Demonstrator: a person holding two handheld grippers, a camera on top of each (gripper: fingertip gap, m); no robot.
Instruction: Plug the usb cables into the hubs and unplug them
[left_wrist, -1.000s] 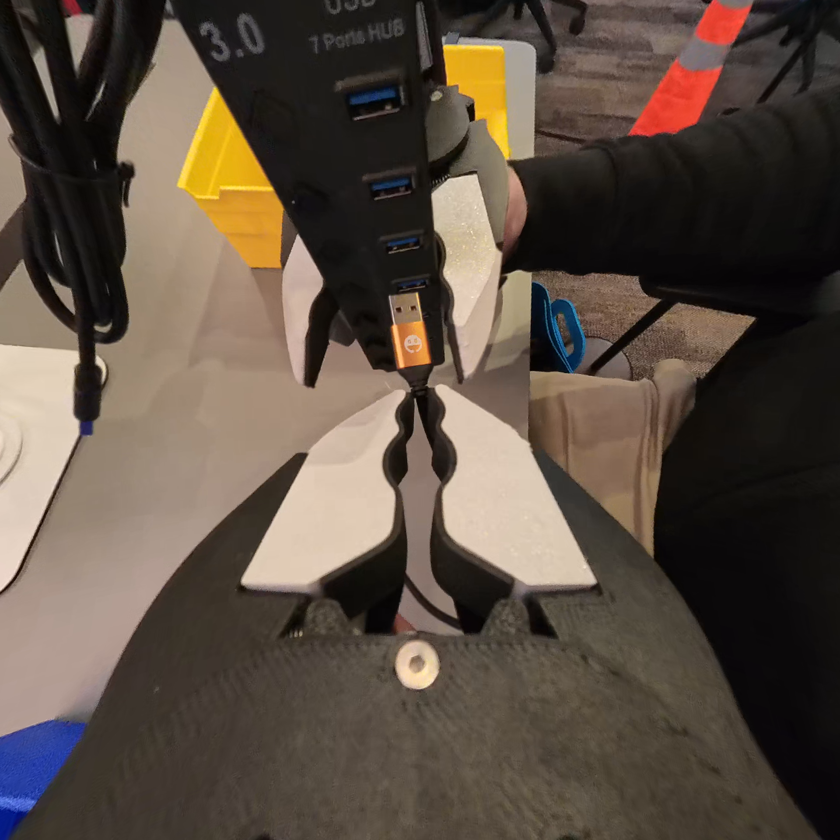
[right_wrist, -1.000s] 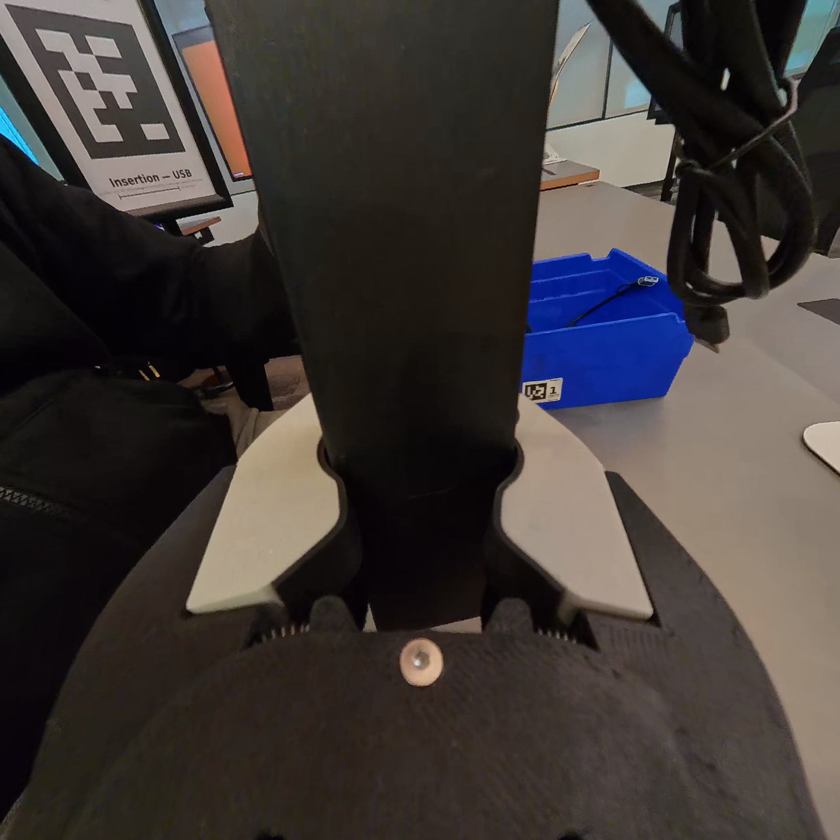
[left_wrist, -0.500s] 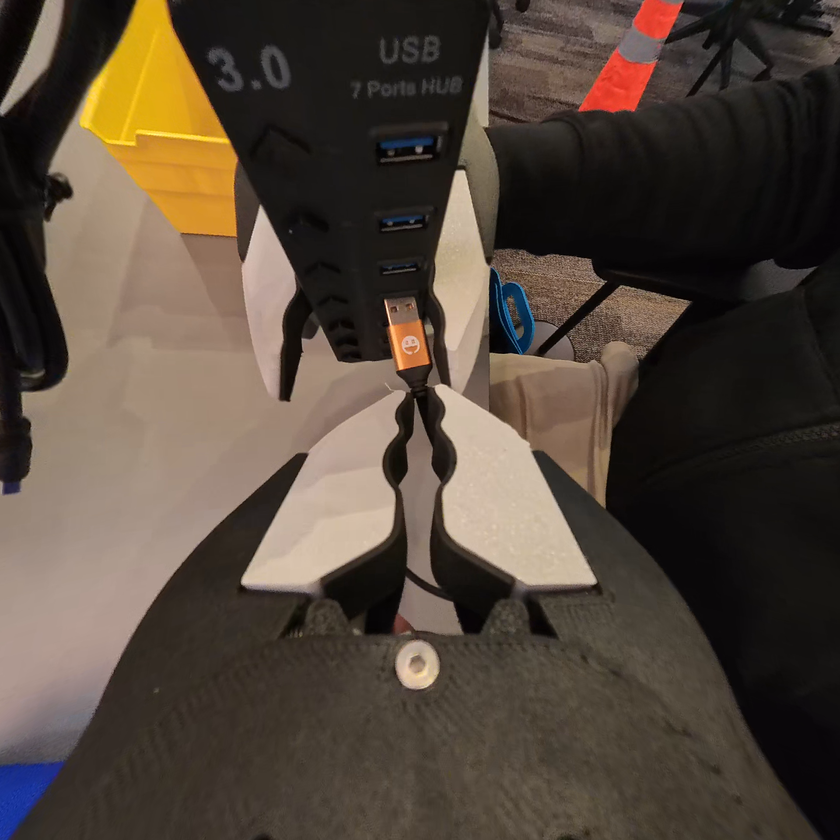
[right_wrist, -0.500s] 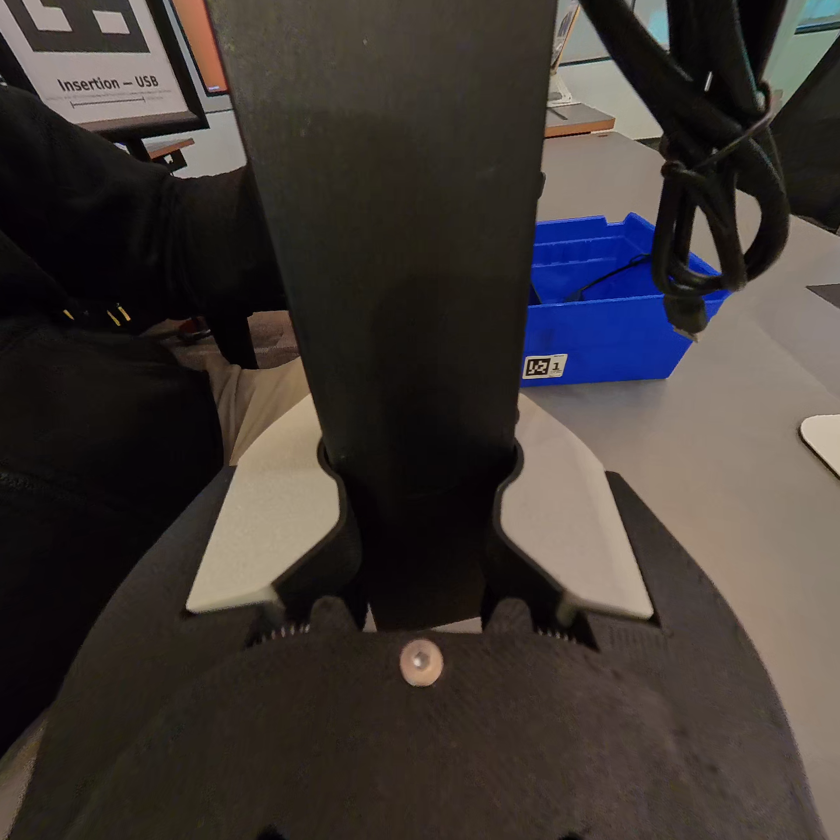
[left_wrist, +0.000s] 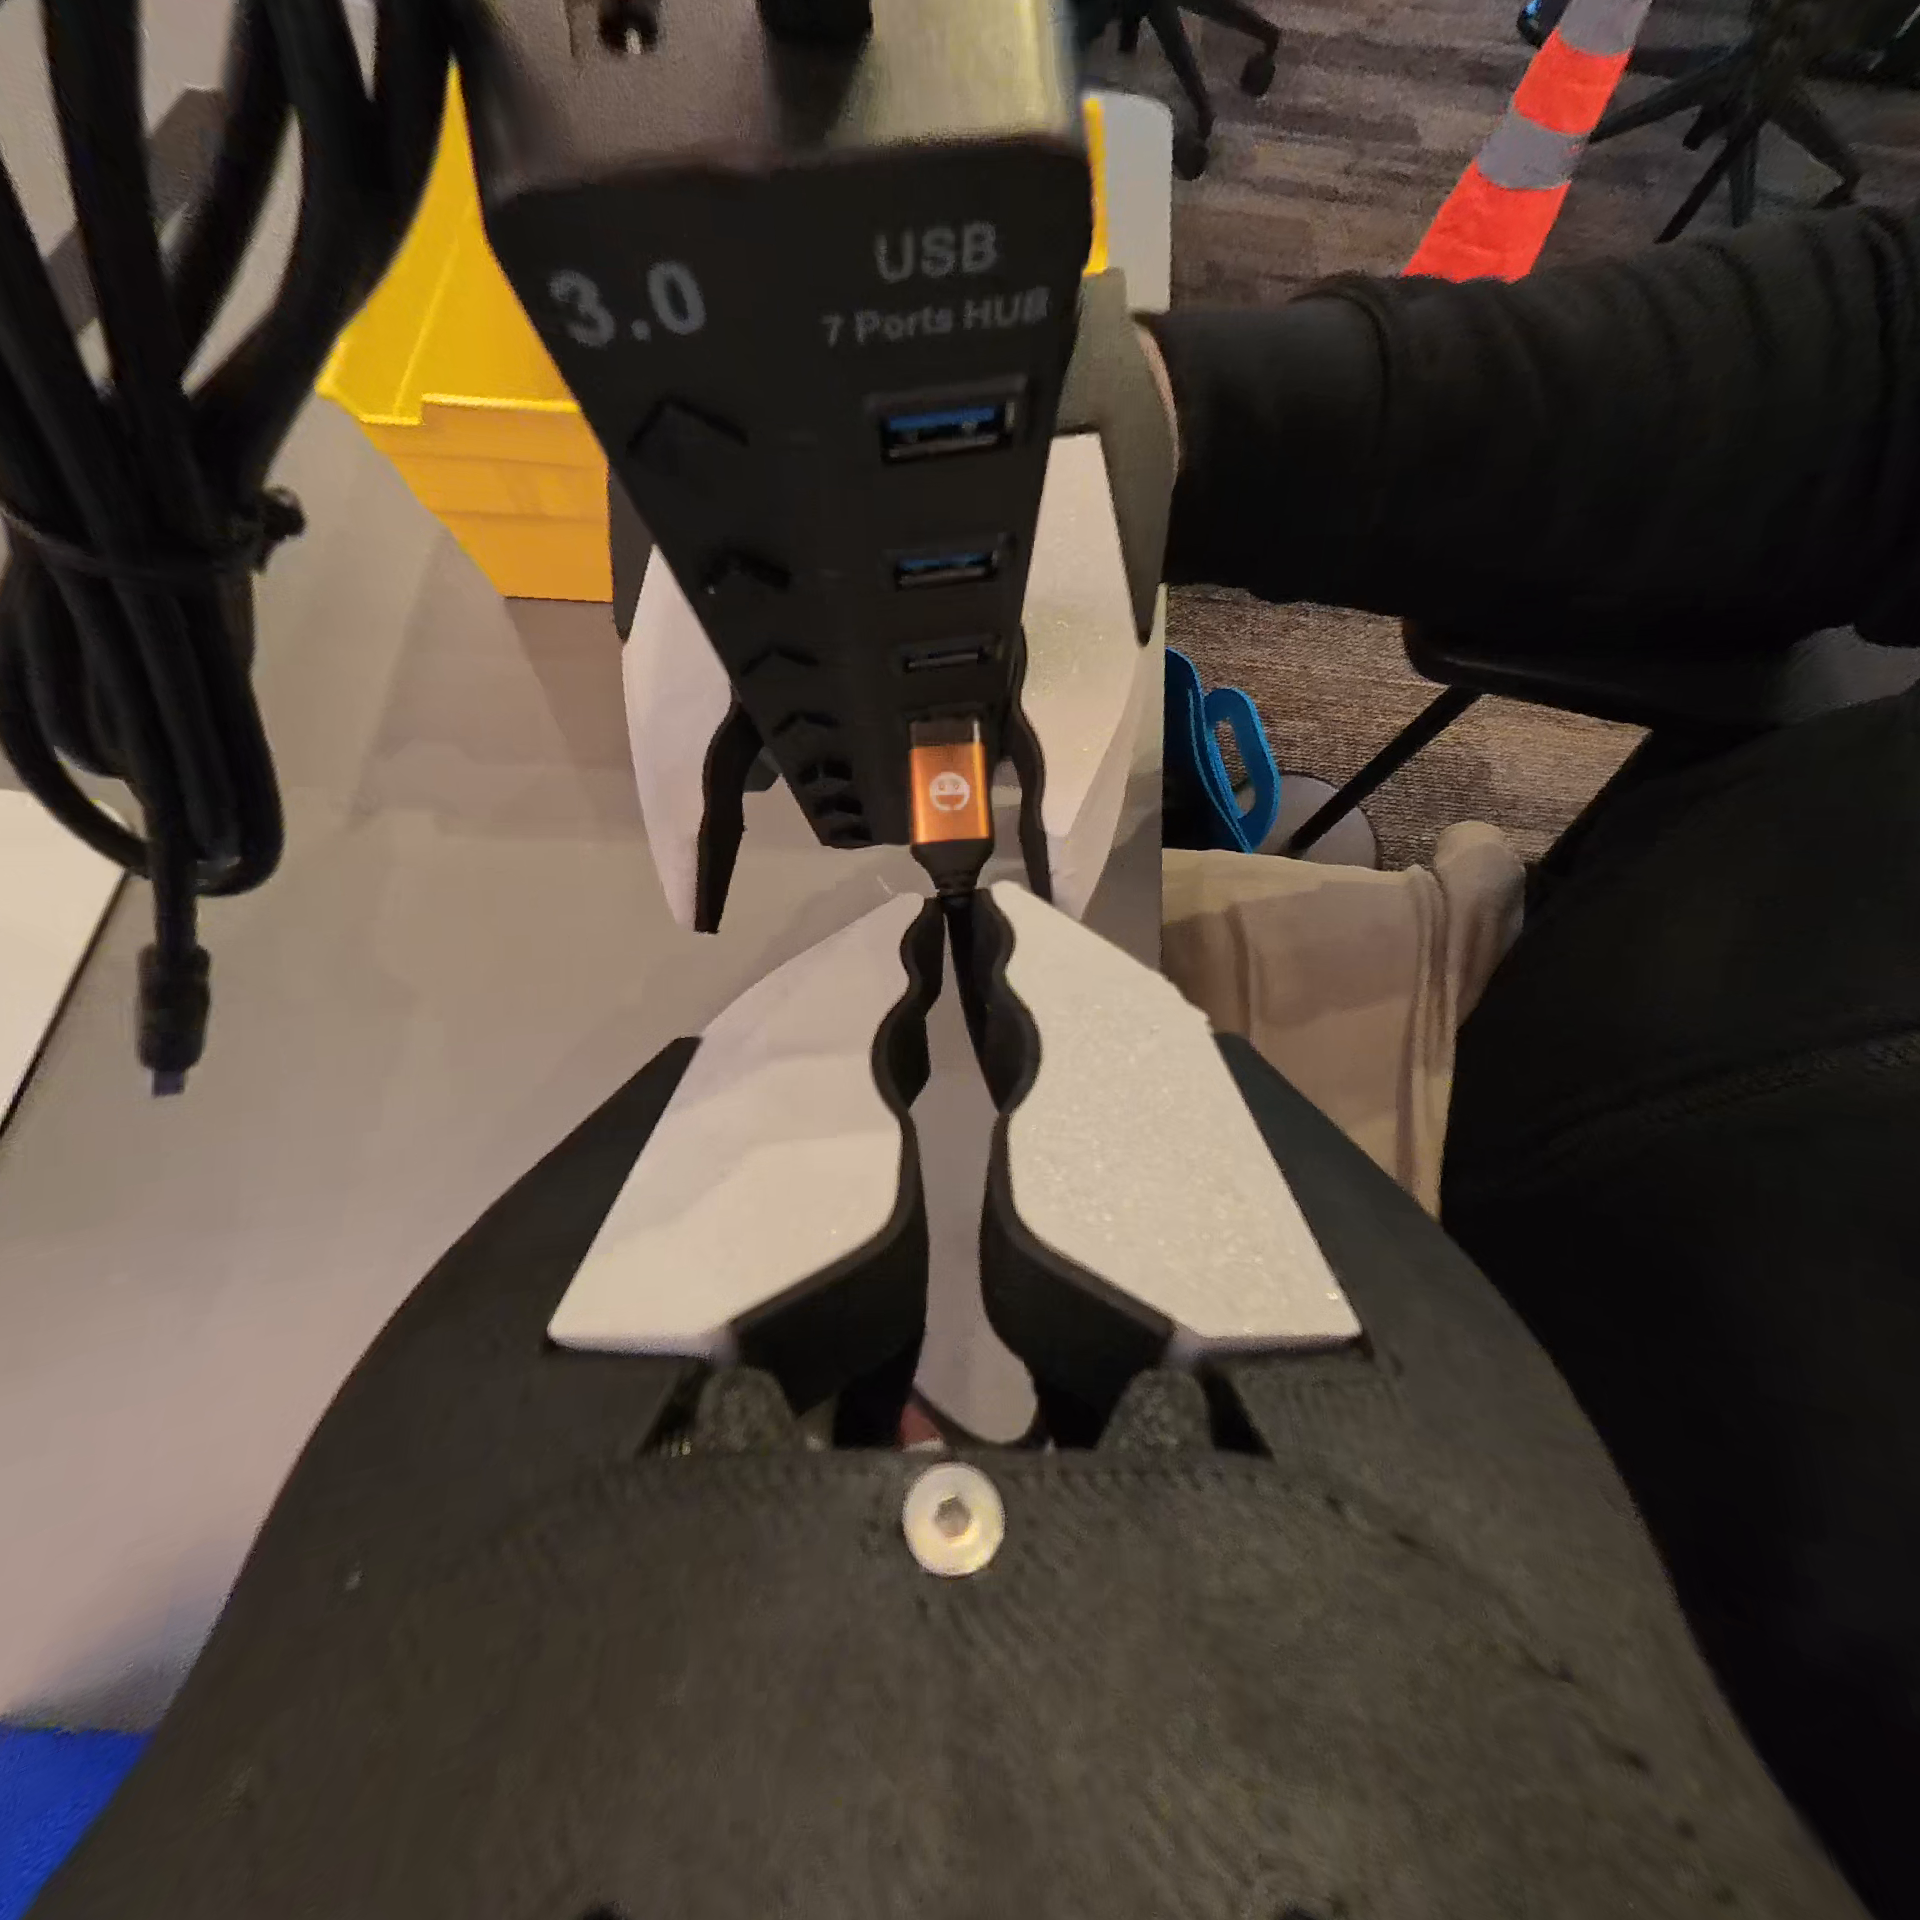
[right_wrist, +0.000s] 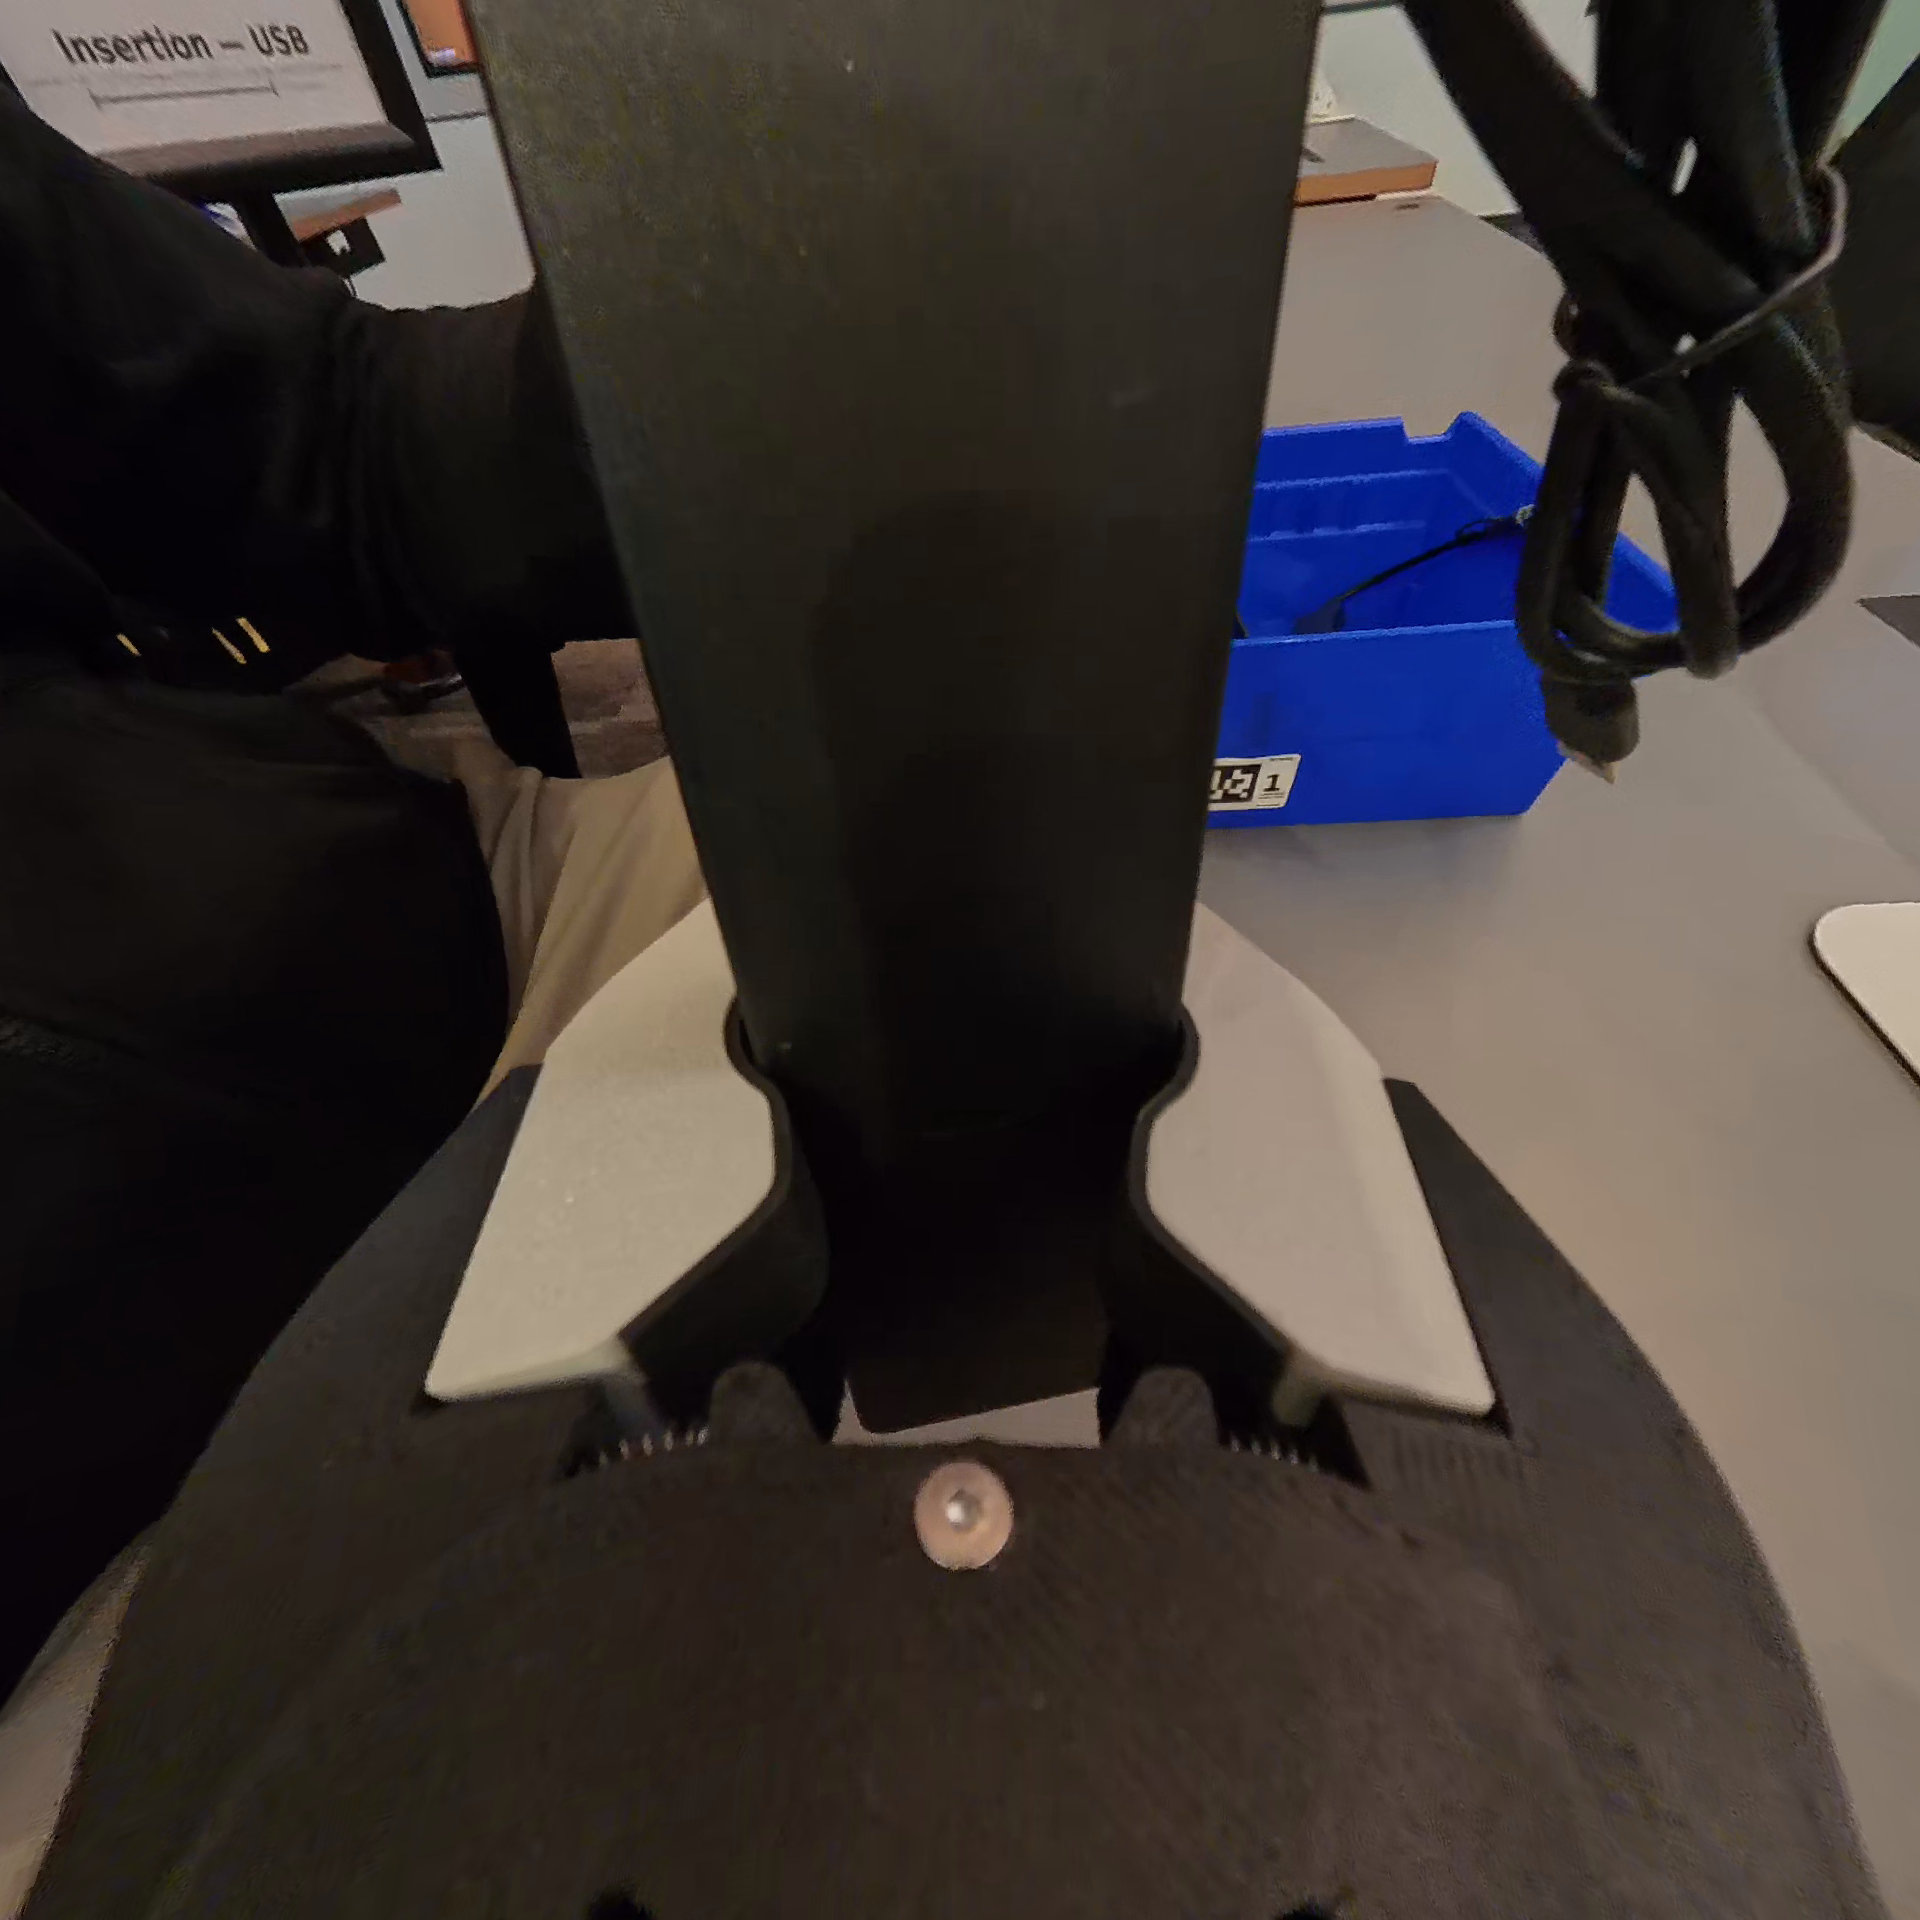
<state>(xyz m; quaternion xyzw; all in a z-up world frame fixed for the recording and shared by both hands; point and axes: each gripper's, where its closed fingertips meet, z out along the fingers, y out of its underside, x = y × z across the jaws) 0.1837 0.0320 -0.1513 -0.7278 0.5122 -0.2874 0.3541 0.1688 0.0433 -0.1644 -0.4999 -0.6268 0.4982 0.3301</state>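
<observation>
A: What is the left gripper doing?

B: Its pale, grainy fingers with wavy black inner edges are pinching together at the tips on a thin black cable, just behind an orange metal USB plug. The plug's front end is sitting inside one of the ports of the black hub, the fourth down the row of rectangular ports that shows.

A: And where is the hub sitting?

B: It is hanging in the air above the grey tabletop, a long flat matte plastic bar with blue-lined ports down one side and a row of small raised buttons beside them. The right gripper is clamping it: its fingers are standing moderately apart, their black notched edges pressing both long sides of the hub's smooth dark back.

A: Anything hanging off it?

B: A bundle of thick black cord, looped and cinched with a tie, is dangling at the left of the left wrist view, ending in a small plug.

A: What is lying around?

B: A yellow plastic bin is standing behind the hub. In the right wrist view, a blue plastic bin with ribbed inner walls and a thin cable inside is resting on the table. A person's black sleeve is reaching in from the right.
</observation>
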